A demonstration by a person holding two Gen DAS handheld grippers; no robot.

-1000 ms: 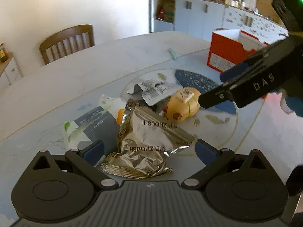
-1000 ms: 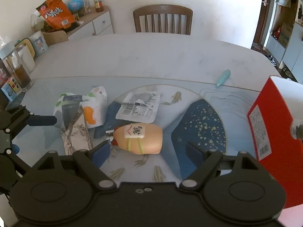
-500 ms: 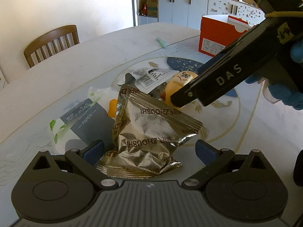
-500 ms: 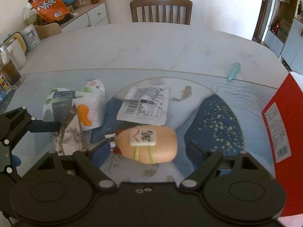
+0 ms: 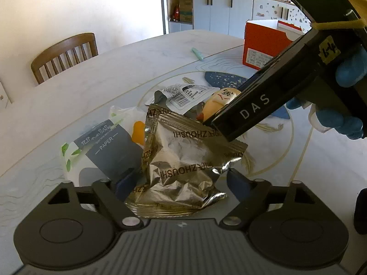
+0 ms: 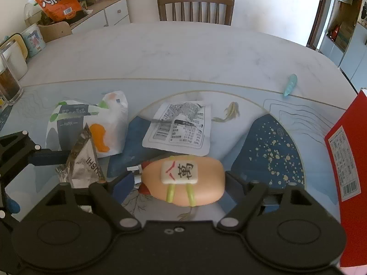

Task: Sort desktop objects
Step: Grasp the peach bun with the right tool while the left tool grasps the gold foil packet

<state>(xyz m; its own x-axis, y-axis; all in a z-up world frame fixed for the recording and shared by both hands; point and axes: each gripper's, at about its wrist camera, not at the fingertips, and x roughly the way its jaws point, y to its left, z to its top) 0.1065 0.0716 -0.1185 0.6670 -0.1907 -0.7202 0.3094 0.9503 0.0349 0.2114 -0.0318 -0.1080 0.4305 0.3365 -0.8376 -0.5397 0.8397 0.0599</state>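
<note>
Foil packet (image 5: pixel 183 160) reads "ZHOUSHI"; tissue pack (image 5: pixel 107 146) reads "PAPER".

The right claw's arm (image 5: pixel 263 105) hides most of the peach squishy toy (image 5: pixel 215 104). The red box (image 6: pixel 348 160) runs off the right edge. The foil snack bag (image 5: pixel 183 160) covers the tissue pack (image 5: pixel 107 146) partly.

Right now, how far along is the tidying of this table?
Nothing looks sorted yet. The left gripper, jaws just closing, straddles the foil packet; the right gripper straddles the peach-coloured toy, neither clearly gripped. Left over: the tissue pack, the printed sachet and the teal piece. The red box stands nearby.
</note>
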